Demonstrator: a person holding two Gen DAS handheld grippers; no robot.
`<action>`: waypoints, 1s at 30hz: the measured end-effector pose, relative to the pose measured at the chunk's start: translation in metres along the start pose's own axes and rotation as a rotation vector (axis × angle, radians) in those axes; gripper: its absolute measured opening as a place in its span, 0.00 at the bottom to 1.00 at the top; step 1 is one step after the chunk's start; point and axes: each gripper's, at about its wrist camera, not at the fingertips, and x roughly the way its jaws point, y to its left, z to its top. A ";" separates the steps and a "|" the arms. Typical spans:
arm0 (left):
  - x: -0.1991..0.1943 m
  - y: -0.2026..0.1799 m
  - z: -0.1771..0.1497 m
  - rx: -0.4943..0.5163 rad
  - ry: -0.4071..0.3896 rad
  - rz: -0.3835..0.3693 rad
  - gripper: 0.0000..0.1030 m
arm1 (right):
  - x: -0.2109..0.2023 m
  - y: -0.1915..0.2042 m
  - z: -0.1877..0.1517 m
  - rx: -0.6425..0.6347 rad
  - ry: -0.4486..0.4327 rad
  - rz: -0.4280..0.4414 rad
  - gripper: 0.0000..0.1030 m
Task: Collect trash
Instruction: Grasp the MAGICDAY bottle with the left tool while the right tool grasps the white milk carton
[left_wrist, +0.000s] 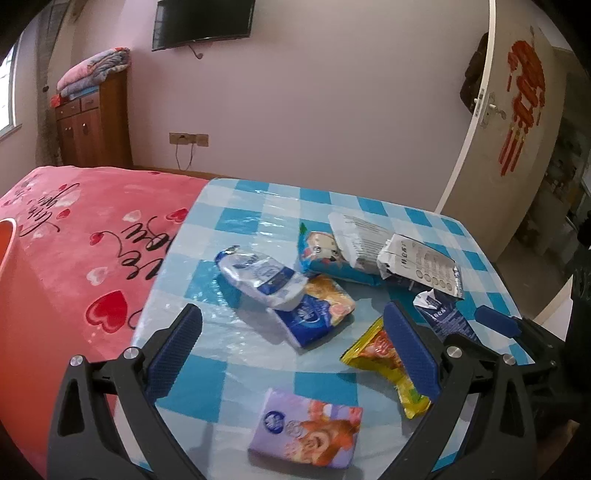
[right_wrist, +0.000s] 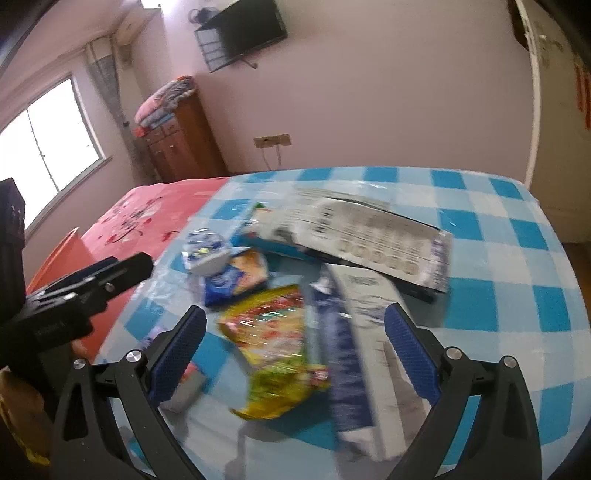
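Several pieces of trash lie on a blue checked table (left_wrist: 258, 206): a purple tissue pack (left_wrist: 306, 428), a yellow snack wrapper (left_wrist: 384, 365), a blue tissue pack (left_wrist: 314, 314), a white-blue crumpled wrapper (left_wrist: 262, 277) and flattened cartons (left_wrist: 369, 243). My left gripper (left_wrist: 291, 350) is open above the table's near edge, with the purple pack just below it. My right gripper (right_wrist: 295, 350) is open over the yellow wrapper (right_wrist: 273, 339) and a blue-white carton (right_wrist: 362, 347). The right gripper's tip also shows in the left wrist view (left_wrist: 495, 325).
A bed with a pink heart blanket (left_wrist: 74, 258) adjoins the table's left side. An orange object (left_wrist: 7, 240) sits at the far left. A wooden cabinet (left_wrist: 92, 122), a wall TV (left_wrist: 203, 22) and an open door (left_wrist: 517, 110) stand behind.
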 end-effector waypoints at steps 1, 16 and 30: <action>0.002 -0.002 0.000 0.004 0.002 -0.003 0.96 | -0.001 -0.005 -0.001 0.005 0.000 -0.009 0.93; 0.052 -0.018 0.022 0.073 0.080 0.068 0.96 | 0.006 -0.062 -0.010 0.117 0.054 0.005 0.93; 0.102 0.034 0.035 -0.208 0.252 0.136 0.96 | 0.019 -0.059 -0.016 0.099 0.086 0.047 0.93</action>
